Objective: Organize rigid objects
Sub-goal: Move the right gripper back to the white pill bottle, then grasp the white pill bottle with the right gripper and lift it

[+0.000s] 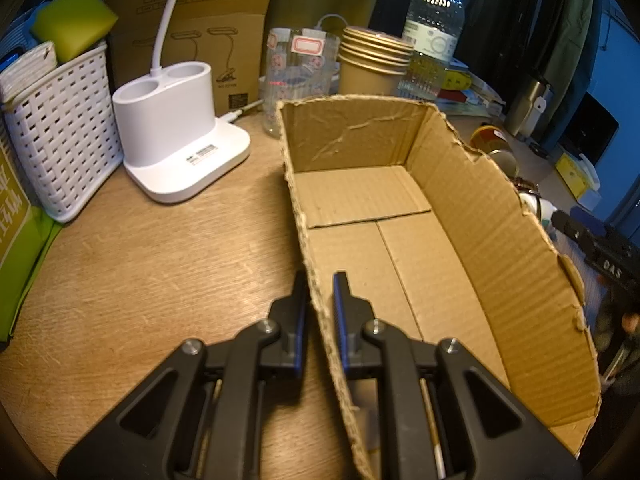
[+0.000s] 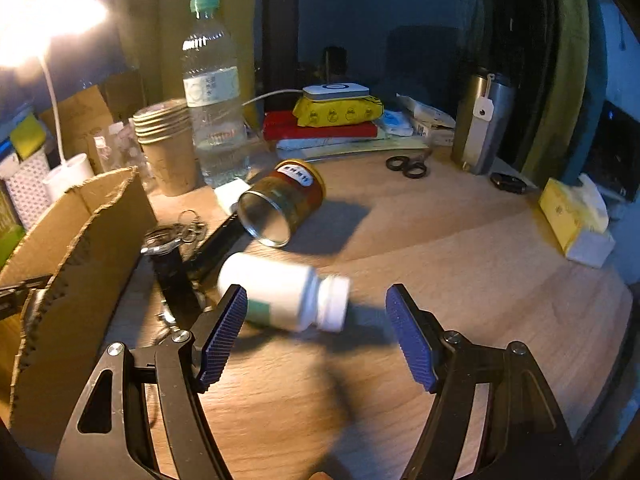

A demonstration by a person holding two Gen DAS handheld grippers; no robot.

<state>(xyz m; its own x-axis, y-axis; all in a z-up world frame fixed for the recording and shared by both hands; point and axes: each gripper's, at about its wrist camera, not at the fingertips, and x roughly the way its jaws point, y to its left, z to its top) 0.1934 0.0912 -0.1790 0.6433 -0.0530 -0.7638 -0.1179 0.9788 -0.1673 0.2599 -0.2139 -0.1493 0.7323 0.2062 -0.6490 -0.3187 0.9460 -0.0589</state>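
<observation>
An open cardboard box point(image 1: 472, 216) with nothing inside stands on the wooden desk point(image 1: 160, 264). My left gripper point(image 1: 320, 284) is shut on the box's near left wall, one finger outside and one inside. In the right wrist view the same box point(image 2: 76, 248) is at the left. A white pill bottle point(image 2: 280, 292) lies on its side just ahead of my right gripper point(image 2: 316, 300), which is open and touches nothing. Beyond the bottle lies a tipped orange-labelled can point(image 2: 288, 204), its open end facing me. A black tool point(image 2: 212, 248) and a key ring point(image 2: 176, 232) lie beside the box.
A white lamp base point(image 1: 176, 136), a white woven basket point(image 1: 60, 136), a clear jar point(image 1: 296, 76), stacked paper cups point(image 1: 372, 60) and a water bottle point(image 1: 432, 40) stand behind the box. Scissors point(image 2: 408, 166), a steel tumbler point(image 2: 480, 128), stacked books point(image 2: 328, 128) and a tissue pack point(image 2: 576, 216) lie further right.
</observation>
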